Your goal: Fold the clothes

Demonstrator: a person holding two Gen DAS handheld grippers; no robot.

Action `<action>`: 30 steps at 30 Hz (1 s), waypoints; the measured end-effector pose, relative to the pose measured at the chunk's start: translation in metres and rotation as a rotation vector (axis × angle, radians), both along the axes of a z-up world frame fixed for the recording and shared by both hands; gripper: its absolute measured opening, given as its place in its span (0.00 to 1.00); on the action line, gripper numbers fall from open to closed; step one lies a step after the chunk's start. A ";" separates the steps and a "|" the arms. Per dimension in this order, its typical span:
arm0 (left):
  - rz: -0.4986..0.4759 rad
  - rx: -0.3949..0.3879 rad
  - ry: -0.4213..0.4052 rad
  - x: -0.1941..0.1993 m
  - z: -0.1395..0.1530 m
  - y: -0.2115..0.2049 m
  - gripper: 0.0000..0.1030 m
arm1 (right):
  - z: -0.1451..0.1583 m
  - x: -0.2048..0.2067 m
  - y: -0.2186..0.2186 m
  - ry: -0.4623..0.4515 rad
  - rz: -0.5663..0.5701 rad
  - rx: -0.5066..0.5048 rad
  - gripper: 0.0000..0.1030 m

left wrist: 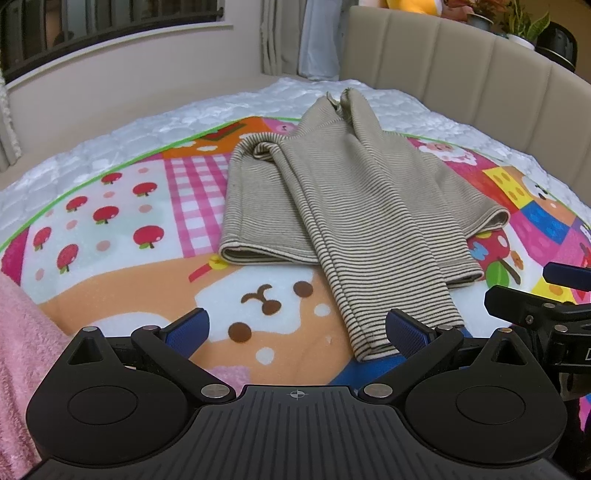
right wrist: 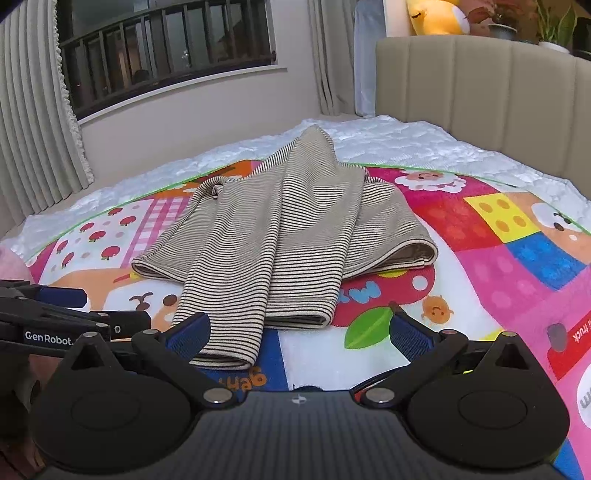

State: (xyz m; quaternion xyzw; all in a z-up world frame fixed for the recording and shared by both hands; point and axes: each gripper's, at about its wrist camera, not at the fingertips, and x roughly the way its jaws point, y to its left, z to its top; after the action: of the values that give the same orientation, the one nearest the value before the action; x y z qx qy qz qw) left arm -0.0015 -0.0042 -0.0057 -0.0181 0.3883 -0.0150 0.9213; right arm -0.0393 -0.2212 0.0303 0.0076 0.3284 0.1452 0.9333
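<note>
A beige garment with thin dark stripes (left wrist: 343, 206) lies partly folded on a colourful cartoon play mat (left wrist: 122, 229), with one long sleeve (left wrist: 373, 291) trailing toward me. My left gripper (left wrist: 297, 330) is open just short of the sleeve end, its right fingertip beside the cuff. In the right wrist view the same garment (right wrist: 280, 229) lies ahead on the mat (right wrist: 480, 258). My right gripper (right wrist: 299, 332) is open, and its left finger pad (right wrist: 188, 334) sits against the sleeve cuff (right wrist: 225, 350). Nothing is held. The right gripper (left wrist: 554, 295) shows at the left view's right edge.
The mat covers a white quilted mattress (left wrist: 110, 129). A beige padded headboard (left wrist: 461, 85) stands at the back right. A pink fluffy cloth (left wrist: 22, 350) lies at the left. A curtain (right wrist: 33, 122), a window and plants (right wrist: 546, 22) are behind.
</note>
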 end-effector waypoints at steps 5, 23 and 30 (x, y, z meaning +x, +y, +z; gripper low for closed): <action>0.001 0.000 0.002 0.000 0.000 0.000 1.00 | -0.001 0.000 0.000 0.002 0.000 0.000 1.00; -0.016 -0.068 0.030 0.014 0.002 0.003 1.00 | -0.006 0.006 -0.006 0.046 -0.031 0.017 1.00; -0.095 -0.218 0.069 0.072 0.020 0.006 1.00 | 0.000 0.023 -0.019 0.067 -0.079 0.040 1.00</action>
State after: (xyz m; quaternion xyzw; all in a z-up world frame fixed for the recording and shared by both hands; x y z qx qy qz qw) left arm 0.0702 0.0018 0.0147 -0.1003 0.4163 -0.1003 0.8981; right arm -0.0167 -0.2402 0.0302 0.0440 0.3560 0.1146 0.9264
